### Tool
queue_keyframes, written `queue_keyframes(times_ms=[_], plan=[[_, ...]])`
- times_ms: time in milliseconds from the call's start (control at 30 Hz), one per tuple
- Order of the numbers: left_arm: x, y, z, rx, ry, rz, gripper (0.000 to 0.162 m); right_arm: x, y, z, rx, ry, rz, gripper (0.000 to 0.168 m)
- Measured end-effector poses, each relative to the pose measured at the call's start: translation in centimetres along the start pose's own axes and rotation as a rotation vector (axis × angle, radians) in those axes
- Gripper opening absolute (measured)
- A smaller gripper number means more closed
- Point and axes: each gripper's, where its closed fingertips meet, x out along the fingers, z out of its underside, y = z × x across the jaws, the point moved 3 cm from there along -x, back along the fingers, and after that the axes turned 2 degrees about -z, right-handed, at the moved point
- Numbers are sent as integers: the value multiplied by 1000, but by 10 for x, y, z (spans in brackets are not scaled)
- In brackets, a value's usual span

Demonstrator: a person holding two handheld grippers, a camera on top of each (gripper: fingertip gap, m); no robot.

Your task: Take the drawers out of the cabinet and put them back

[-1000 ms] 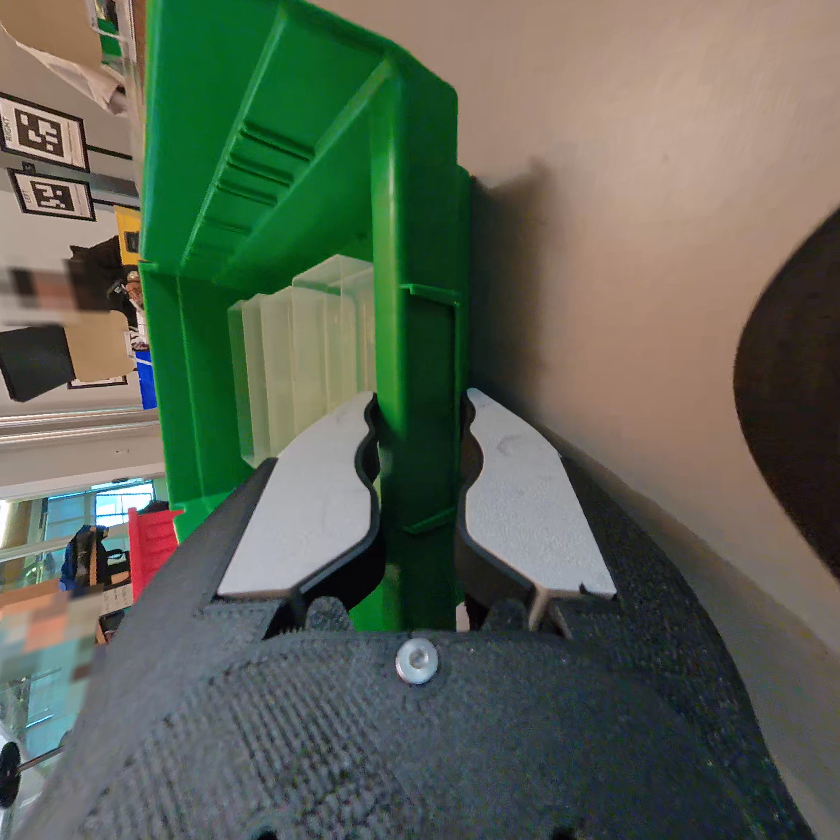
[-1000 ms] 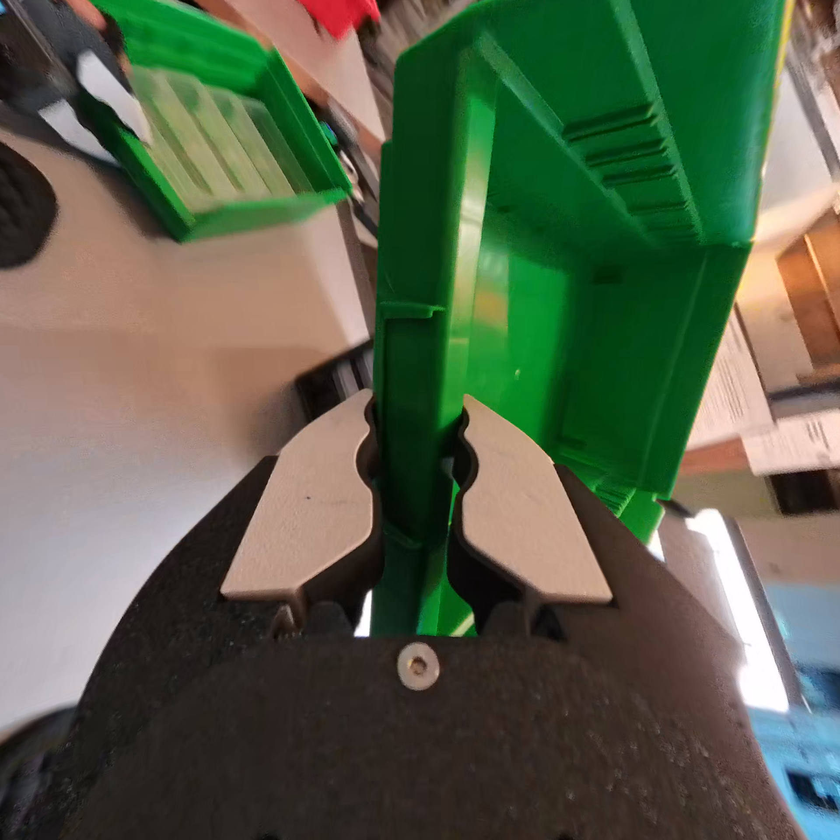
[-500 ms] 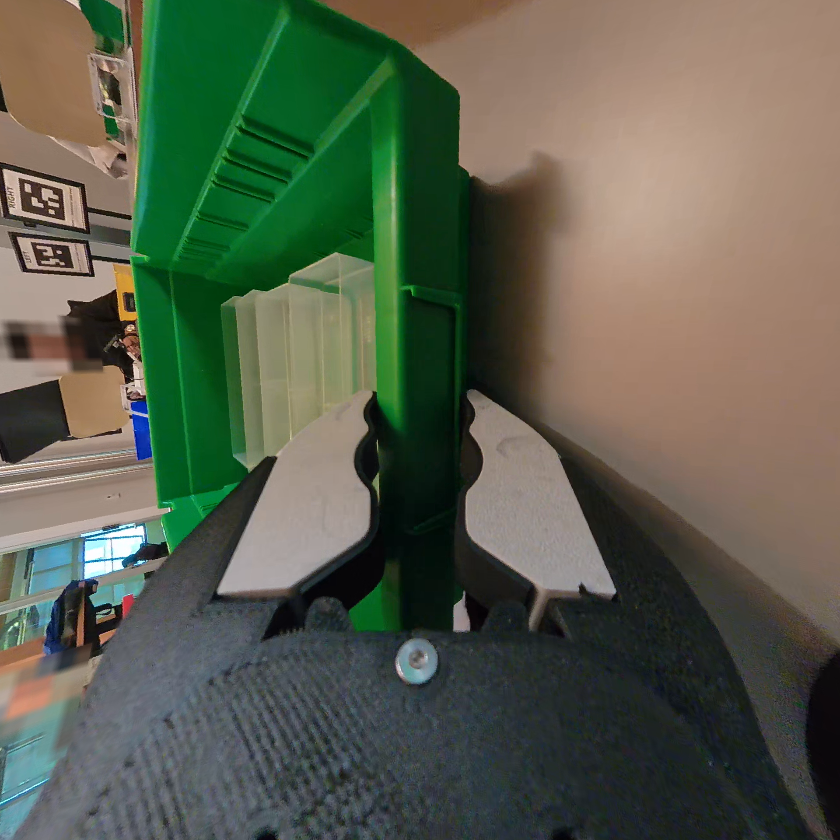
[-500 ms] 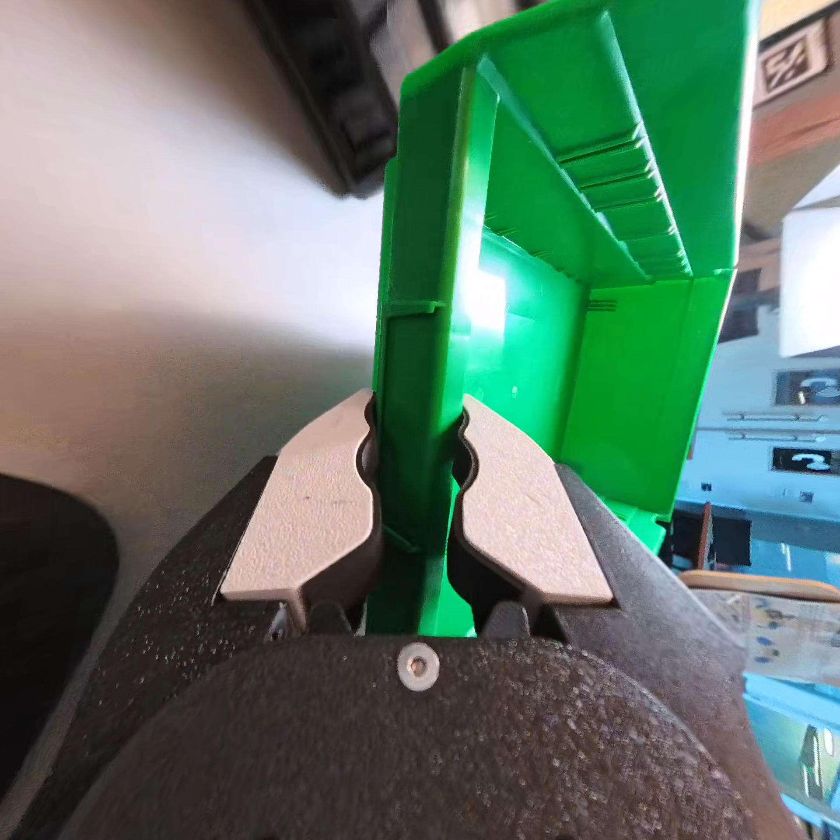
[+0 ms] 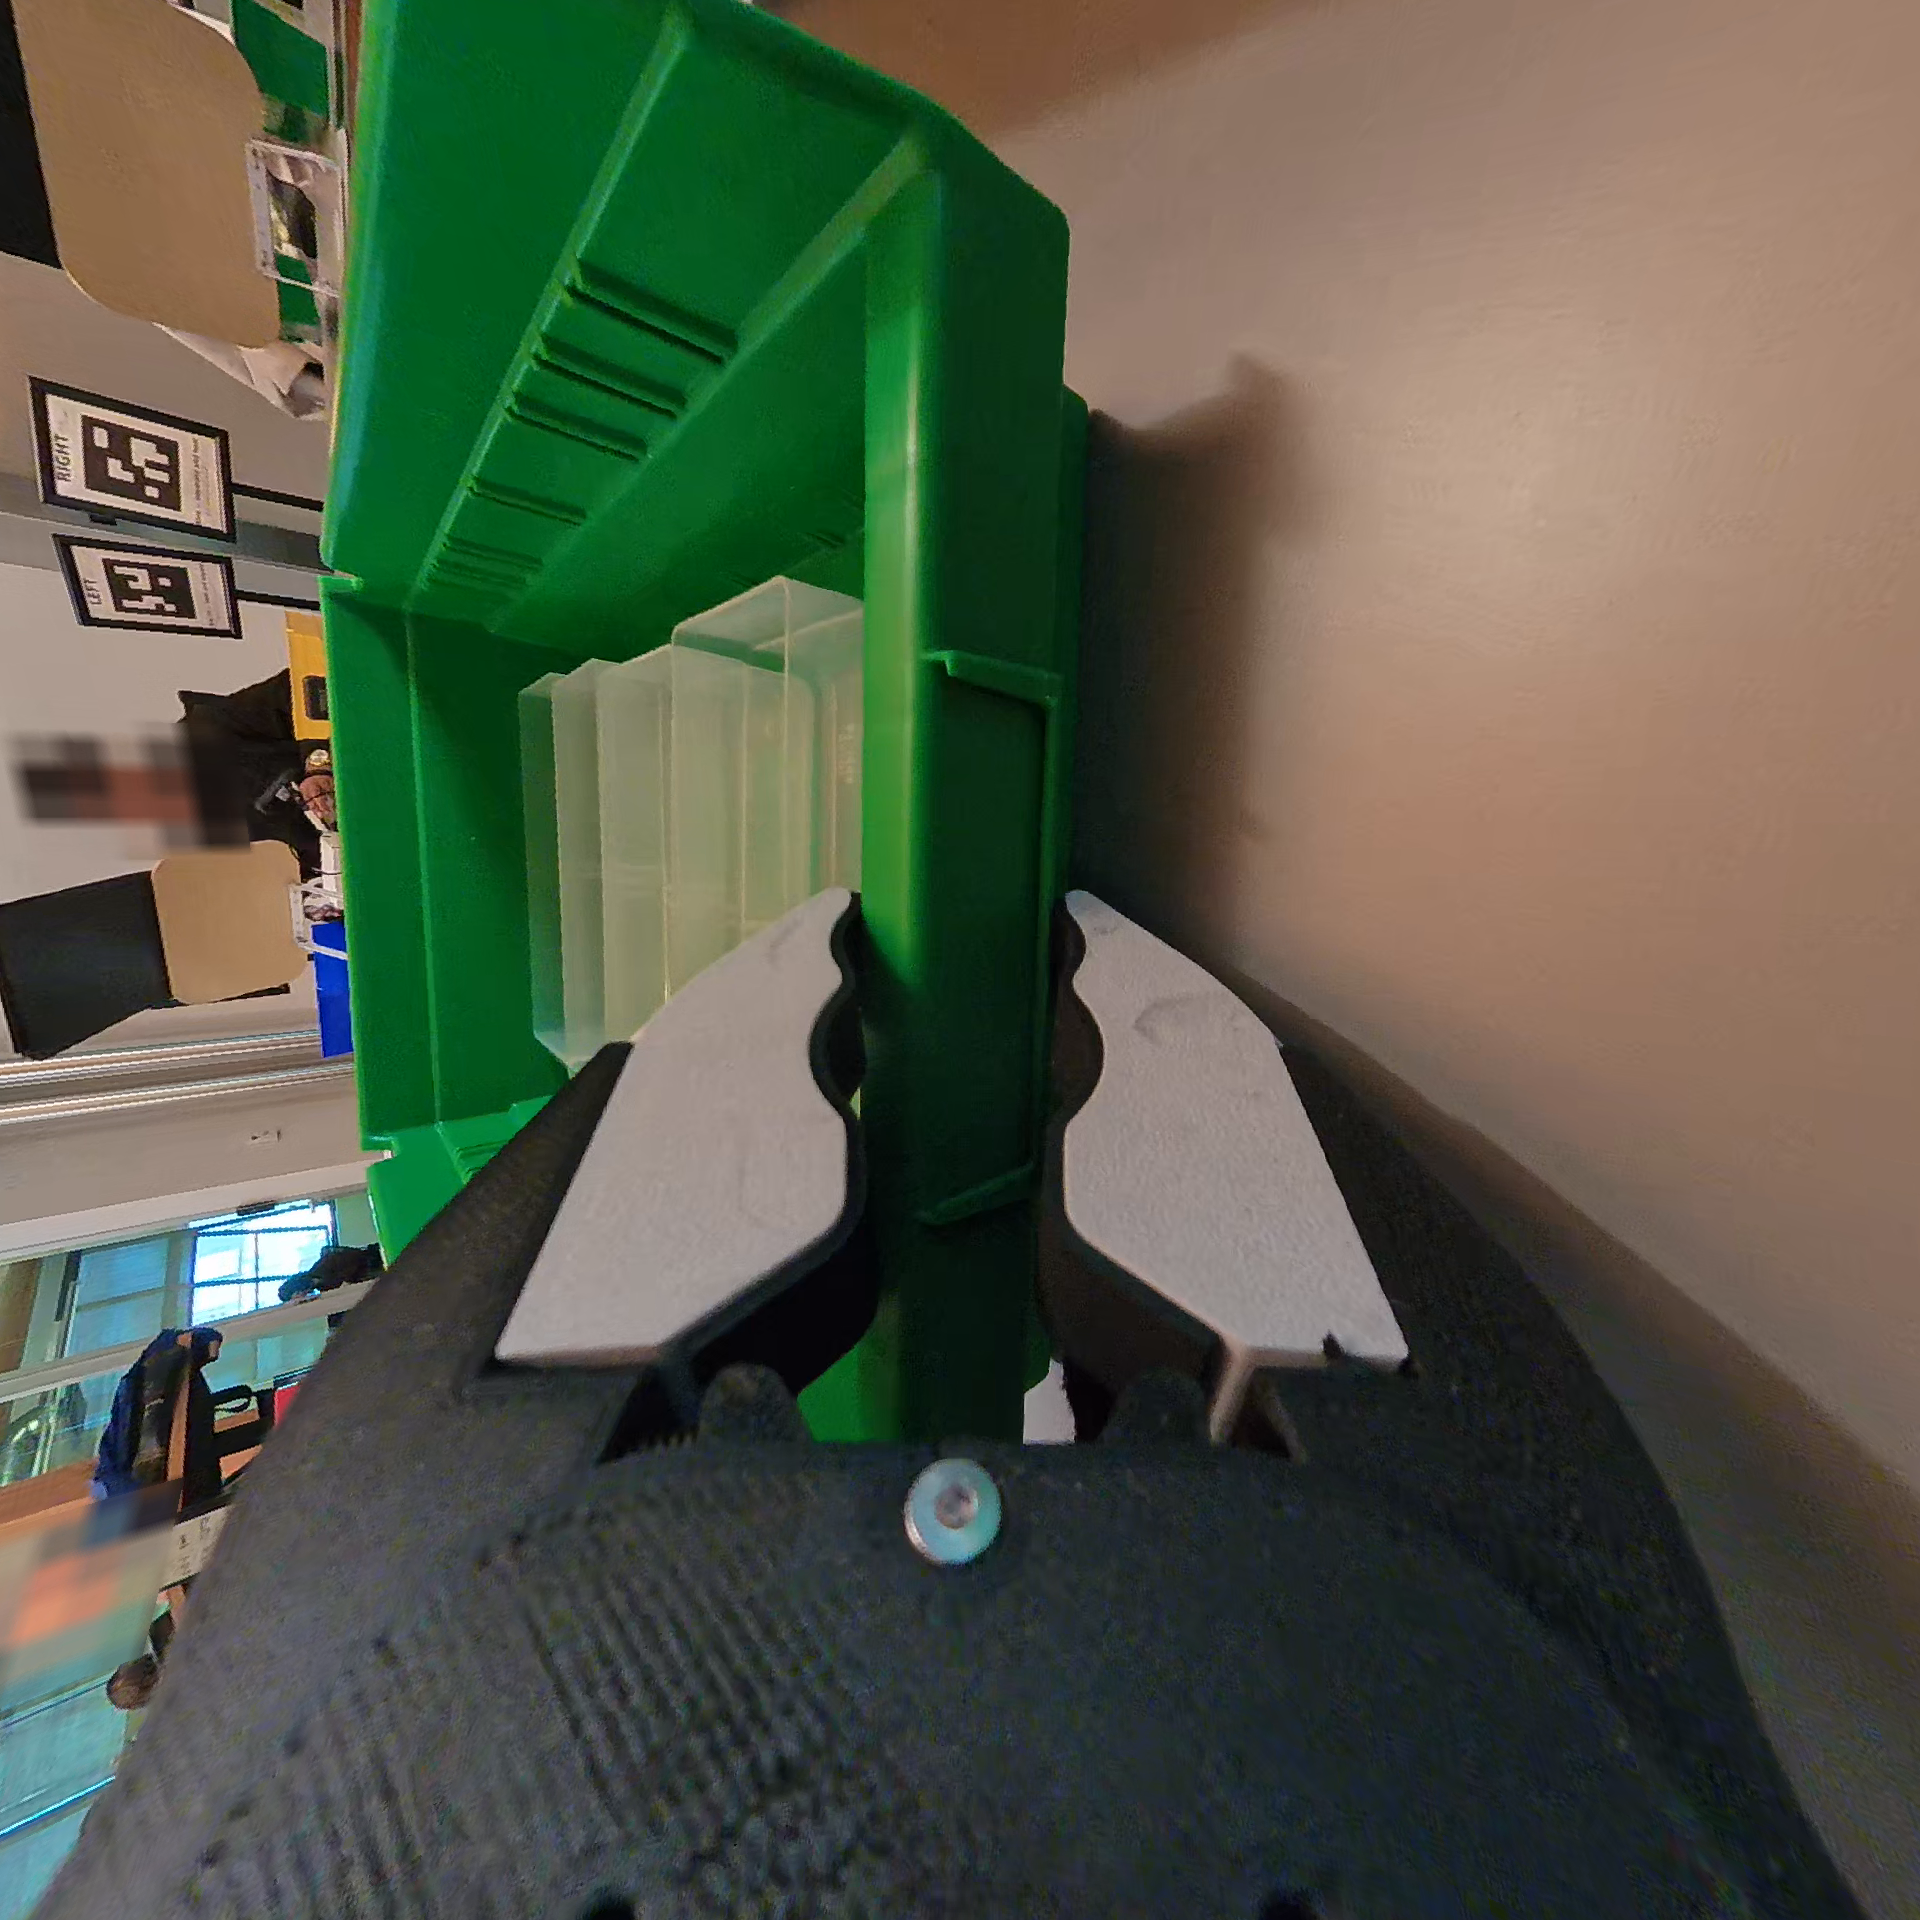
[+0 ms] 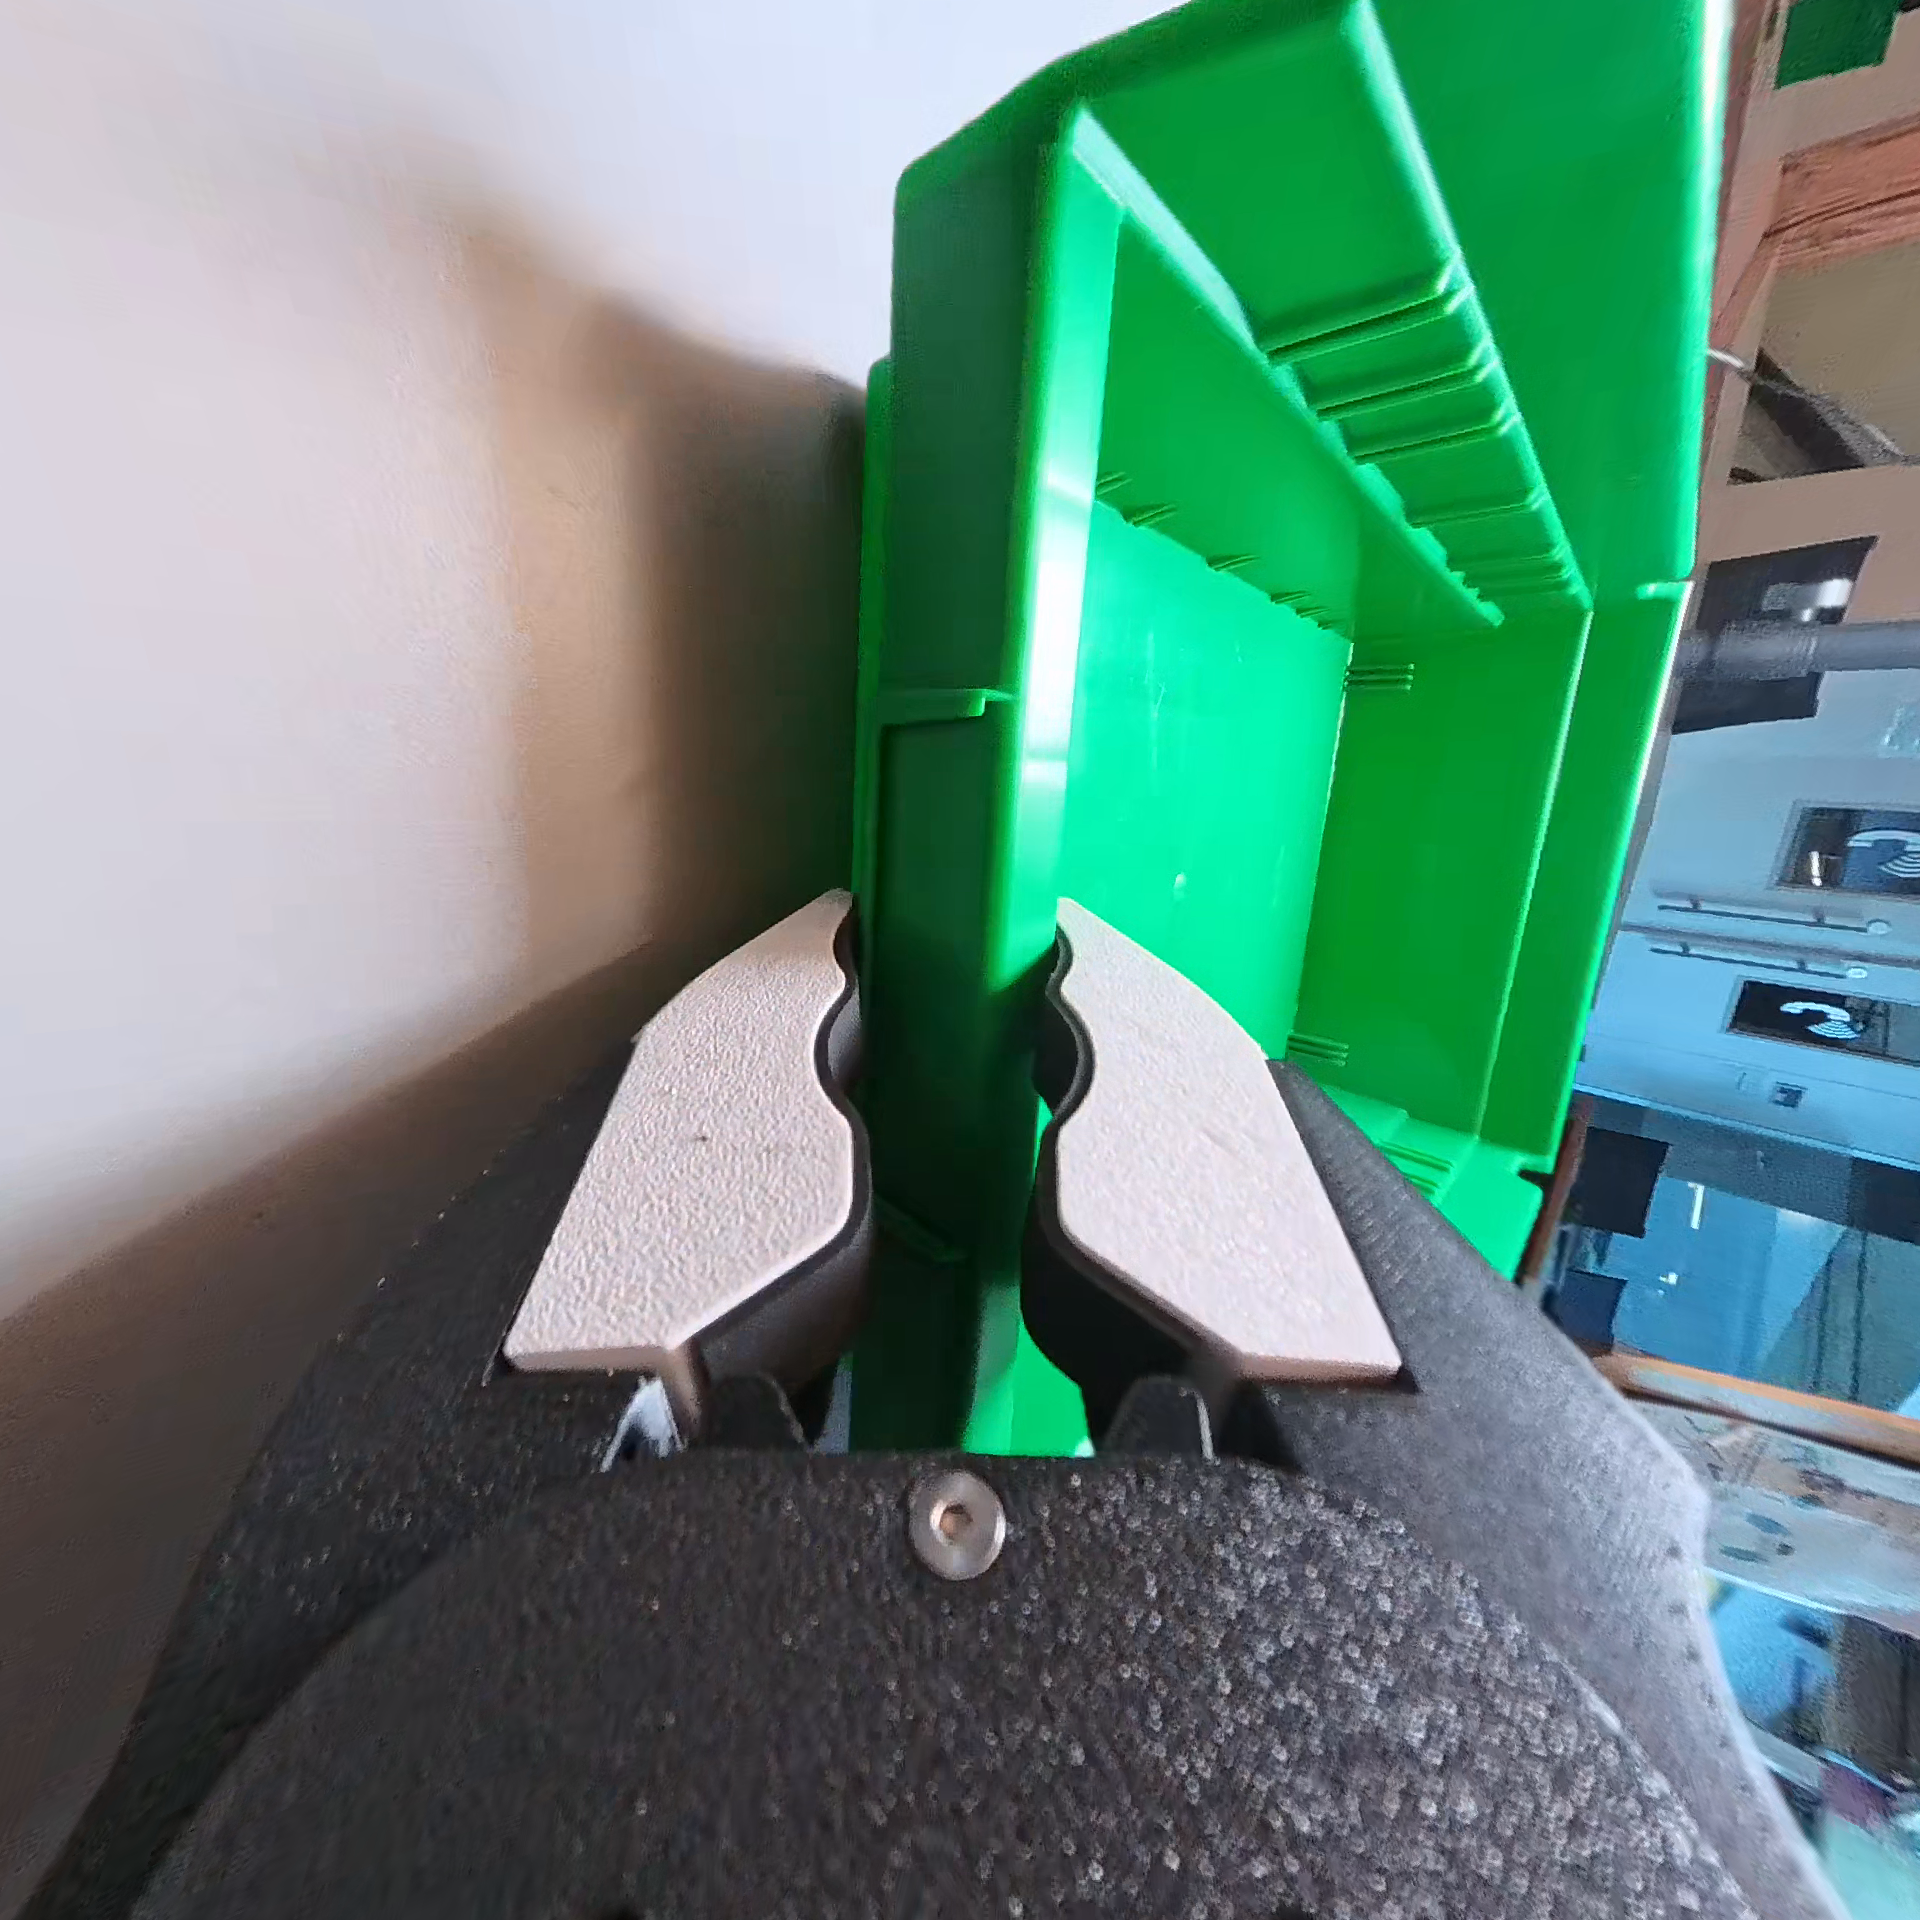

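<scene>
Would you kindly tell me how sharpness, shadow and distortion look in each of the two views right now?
Left wrist view: sharp on the green plastic drawer with clear plastic dividers; it casts a dark shadow on the beige tabletop; wide-angle bending at the edges. Right wrist view: the empty green plastic drawer is brightly lit, the pale tabletop soft, the background to the right slightly blurred.

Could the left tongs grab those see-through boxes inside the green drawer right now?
Probably not. The left tongs are shut on the front wall of the green drawer, so they have no free grip. The see-through boxes sit just past that wall, beside one finger; the tongs would need to let go first.
</scene>
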Motion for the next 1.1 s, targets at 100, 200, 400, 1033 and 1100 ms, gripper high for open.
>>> queue_keyframes(times_ms=[100,200,400,1033,1100], plan=[[4,-2,-1,2,-2,-5,33,6,4,3,4,-14,7,31],[7,-5,0,11,0,-18,33,5,8,5,-17,-31,31,35],[-2,-10,-7,-110,76,9,42,-50,16,-55,226,268,-78,49],[-9,-15,-19,-252,107,-12,44,-16,59,-158,684,465,-43,21],[-9,-15,-18,-267,104,-2,46,-21,54,-160,670,466,-34,22]])
